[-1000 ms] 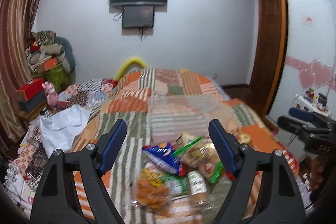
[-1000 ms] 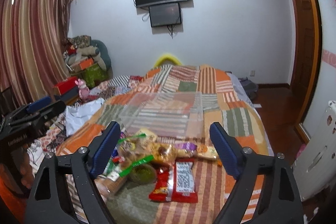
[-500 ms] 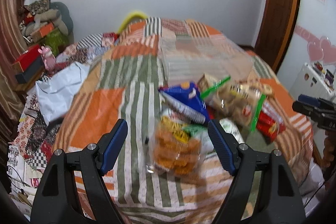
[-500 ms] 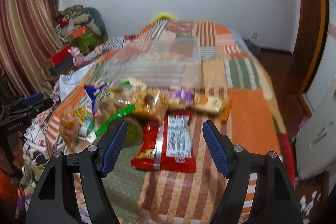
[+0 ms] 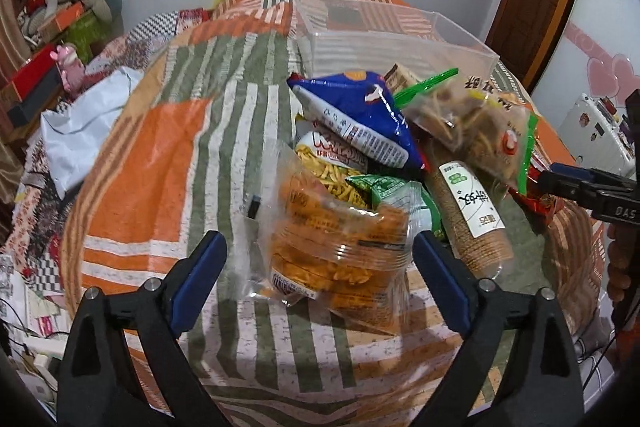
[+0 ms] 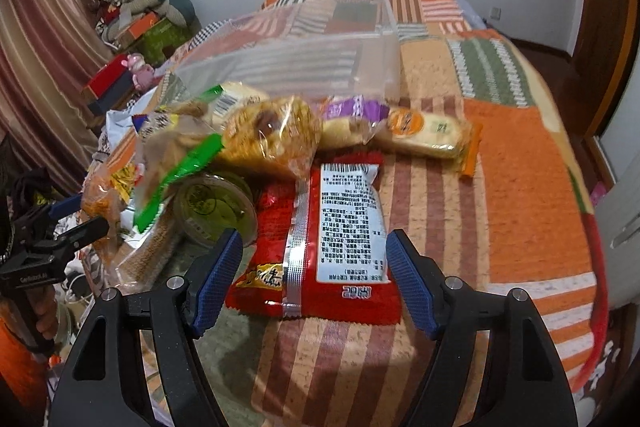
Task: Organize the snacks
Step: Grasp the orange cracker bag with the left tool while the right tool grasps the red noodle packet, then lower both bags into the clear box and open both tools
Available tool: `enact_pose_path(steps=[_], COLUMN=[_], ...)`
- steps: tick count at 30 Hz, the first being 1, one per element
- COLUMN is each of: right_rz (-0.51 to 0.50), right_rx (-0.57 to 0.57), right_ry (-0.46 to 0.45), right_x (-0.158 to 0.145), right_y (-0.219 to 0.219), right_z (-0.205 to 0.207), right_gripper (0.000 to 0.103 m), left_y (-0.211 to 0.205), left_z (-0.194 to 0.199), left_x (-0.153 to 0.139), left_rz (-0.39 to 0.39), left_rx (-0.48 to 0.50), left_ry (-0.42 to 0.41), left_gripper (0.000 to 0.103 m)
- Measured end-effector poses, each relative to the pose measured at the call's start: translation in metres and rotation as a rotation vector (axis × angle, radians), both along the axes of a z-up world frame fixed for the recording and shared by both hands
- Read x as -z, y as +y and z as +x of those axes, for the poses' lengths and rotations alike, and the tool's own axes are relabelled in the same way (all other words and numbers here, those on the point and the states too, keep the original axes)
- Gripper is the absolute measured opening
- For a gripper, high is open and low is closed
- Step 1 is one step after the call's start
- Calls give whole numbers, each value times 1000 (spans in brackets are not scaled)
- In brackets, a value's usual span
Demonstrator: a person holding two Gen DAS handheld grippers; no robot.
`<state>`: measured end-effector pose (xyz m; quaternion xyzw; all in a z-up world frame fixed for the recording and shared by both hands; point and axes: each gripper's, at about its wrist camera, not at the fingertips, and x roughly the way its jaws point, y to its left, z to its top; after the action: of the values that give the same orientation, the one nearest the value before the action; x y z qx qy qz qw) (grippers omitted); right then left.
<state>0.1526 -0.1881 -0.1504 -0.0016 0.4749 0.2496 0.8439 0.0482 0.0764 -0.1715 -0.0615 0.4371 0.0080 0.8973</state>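
Observation:
A heap of snacks lies on the patchwork quilt in front of a clear plastic bin [image 5: 400, 43]. My left gripper [image 5: 318, 247] hangs just above a clear bag of orange crackers [image 5: 340, 255]; its jaws are opening and straddle the bag without touching it. Behind that bag lie a blue bag [image 5: 360, 119], a green-zip bag of sticks [image 5: 472, 123] and a biscuit roll [image 5: 476, 223]. My right gripper [image 6: 314, 239] is open over a red packet [image 6: 320, 227], its pads clear of the packet's edges. A green tub [image 6: 216, 207] sits to the left of the red packet.
The clear bin [image 6: 320, 55] stands behind the heap with nothing in it. A yellow cake packet [image 6: 428, 135] lies at the right of the heap. A white bag [image 5: 84, 123] and piled clutter [image 5: 60, 19] sit left of the bed. The bed's edge [image 6: 592, 267] drops off at right.
Both grippers have dropped and tipped down toward the snack heap, which now fills the views. The left jaws have widened; the right jaws have narrowed a little.

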Motion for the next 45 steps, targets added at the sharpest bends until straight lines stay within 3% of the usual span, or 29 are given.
enact_pose_path(steps=[9,13,17,20,31,45], right_rz=[-43,-67,-62,-55,-33,47], right_rx=[-17,-21,-21,-17,34,62], right_ry=[27,4,-8,-7,-34,-224], right_x=[13,12,10,9,-7,-71], right_y=[9,11,7,2,-25,-29], right_z=[9,8,6,5,-6,5], right_gripper=[78,77,64,64,64,64], left_y=[13,13,8,5,5,-3], left_z=[7,6,3,1,-9,22], left_x=[16,15,11,7,-27,-92], left_rz=[-103,-133,-102,-82,-48,-33], left_rx=[-17,1,4,8,-8,3], left_ry=[17,4,-13,-25,-112,-252], left_gripper=[97,77,72,68,68,68])
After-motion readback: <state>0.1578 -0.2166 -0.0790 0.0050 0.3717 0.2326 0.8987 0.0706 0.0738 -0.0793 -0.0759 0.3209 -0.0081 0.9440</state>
